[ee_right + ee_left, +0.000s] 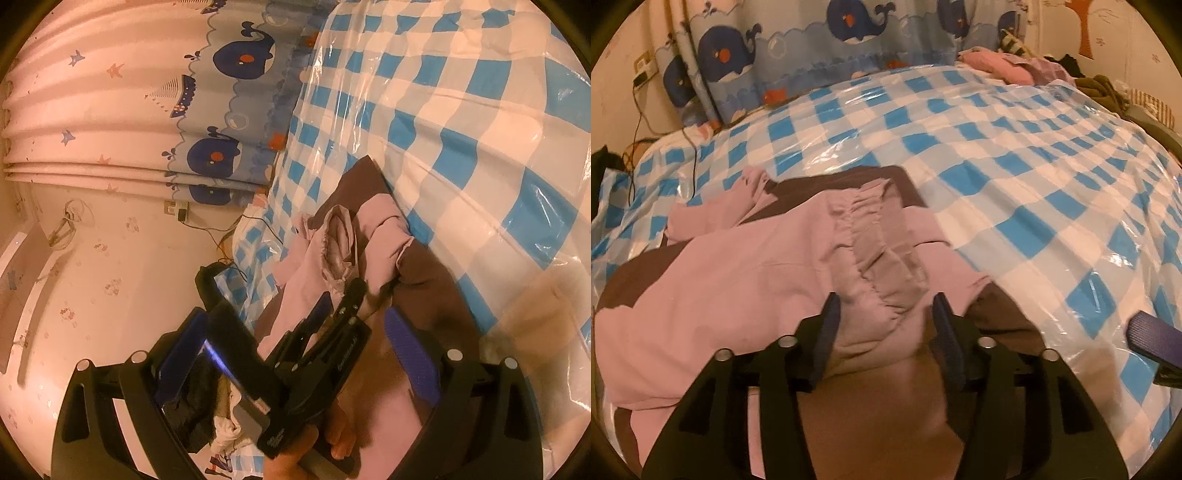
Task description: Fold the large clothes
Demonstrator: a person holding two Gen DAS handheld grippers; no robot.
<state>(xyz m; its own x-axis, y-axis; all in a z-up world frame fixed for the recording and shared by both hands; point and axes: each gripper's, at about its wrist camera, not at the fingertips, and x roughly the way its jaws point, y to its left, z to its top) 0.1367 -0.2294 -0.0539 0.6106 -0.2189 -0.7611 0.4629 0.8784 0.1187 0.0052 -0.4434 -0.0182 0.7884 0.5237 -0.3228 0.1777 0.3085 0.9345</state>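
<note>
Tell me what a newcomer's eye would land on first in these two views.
The blue-and-white checked plastic sheet covering the bed grabs the eye first, shiny and creased. On its near side lies a pink and brown garment, loosely bunched, with the left tongs standing open just above its gathered waistband. Behind the bed hangs a curtain with dark blue whales.

Bed cover (pixel 1015 155): glossy blue-and-white checks under clear plastic.
Curtain (pixel 812 48): whale print, hanging behind bed.
Wall (pixel 122 266): cream, small printed motifs, socket with trailing cable.
Light: warm, dim.
</note>
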